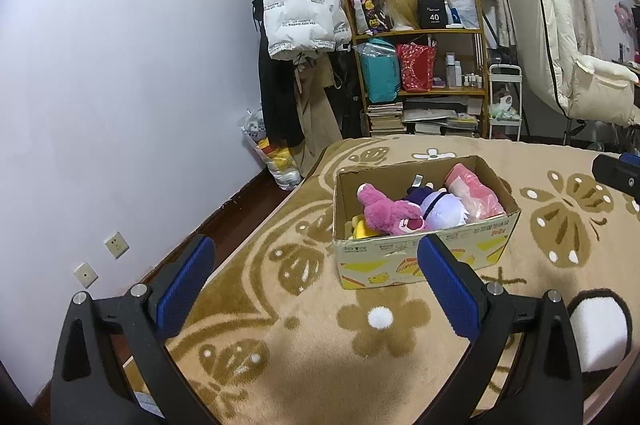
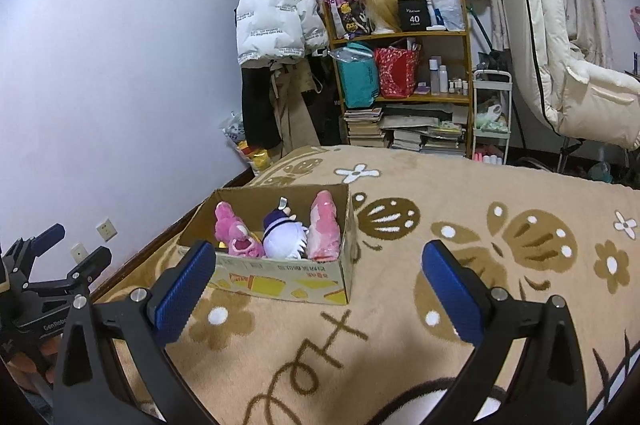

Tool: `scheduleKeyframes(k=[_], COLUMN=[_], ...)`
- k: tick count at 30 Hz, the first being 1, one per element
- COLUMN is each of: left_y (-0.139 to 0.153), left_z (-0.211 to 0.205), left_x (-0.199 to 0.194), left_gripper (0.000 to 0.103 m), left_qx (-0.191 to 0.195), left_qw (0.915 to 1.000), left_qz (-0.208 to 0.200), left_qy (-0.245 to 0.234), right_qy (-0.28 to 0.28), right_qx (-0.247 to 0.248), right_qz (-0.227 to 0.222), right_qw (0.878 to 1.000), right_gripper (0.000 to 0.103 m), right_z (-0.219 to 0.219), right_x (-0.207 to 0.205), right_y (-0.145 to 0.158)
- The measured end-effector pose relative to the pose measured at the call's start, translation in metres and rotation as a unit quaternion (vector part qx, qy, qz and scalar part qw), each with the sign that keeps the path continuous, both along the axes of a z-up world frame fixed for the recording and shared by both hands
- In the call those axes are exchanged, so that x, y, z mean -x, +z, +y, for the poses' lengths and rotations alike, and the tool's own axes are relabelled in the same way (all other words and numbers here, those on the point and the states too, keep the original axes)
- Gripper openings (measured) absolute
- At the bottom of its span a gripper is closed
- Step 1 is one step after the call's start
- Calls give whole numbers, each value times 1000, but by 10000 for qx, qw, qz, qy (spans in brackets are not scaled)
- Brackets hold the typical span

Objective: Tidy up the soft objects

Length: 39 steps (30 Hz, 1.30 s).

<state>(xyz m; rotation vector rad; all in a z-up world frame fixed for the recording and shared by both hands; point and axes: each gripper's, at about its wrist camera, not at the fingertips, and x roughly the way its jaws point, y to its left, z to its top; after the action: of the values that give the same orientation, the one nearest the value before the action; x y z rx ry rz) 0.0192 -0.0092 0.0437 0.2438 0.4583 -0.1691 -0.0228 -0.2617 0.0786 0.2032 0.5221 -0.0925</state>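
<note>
The patterned blanket is seen spread wide, and on it the cardboard box is set, open-topped. Inside, a pink plush bear, a purple-and-white plush doll and a pink bagged soft item are packed side by side, with a yellow plush wedged low. All are judged light and squashy; a body or limb could be pinched. The left gripper and right gripper are held spread apart, empty.
</note>
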Motion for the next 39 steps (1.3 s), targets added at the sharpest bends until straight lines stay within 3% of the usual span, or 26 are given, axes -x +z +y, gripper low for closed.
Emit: scheduleKeyframes(k=[11, 23, 39], left_y=[-10, -22, -23], left_z=[0, -8, -5], left_x=[-5, -13, -17], left_gripper=[100, 100, 100], left_qx=[-25, -230, -162], left_qw=[9999, 9997, 9998], left_qz=[57, 55, 25], left_qy=[80, 73, 134], right_qy=[-83, -138, -193], right_qx=[162, 225, 251], right_qz=[179, 137, 127], right_qw=[9997, 9996, 9994], right_gripper=[103, 103, 103], right_z=[0, -6, -14], right_x=[-7, -12, -14], right_y=[-21, -24, -23])
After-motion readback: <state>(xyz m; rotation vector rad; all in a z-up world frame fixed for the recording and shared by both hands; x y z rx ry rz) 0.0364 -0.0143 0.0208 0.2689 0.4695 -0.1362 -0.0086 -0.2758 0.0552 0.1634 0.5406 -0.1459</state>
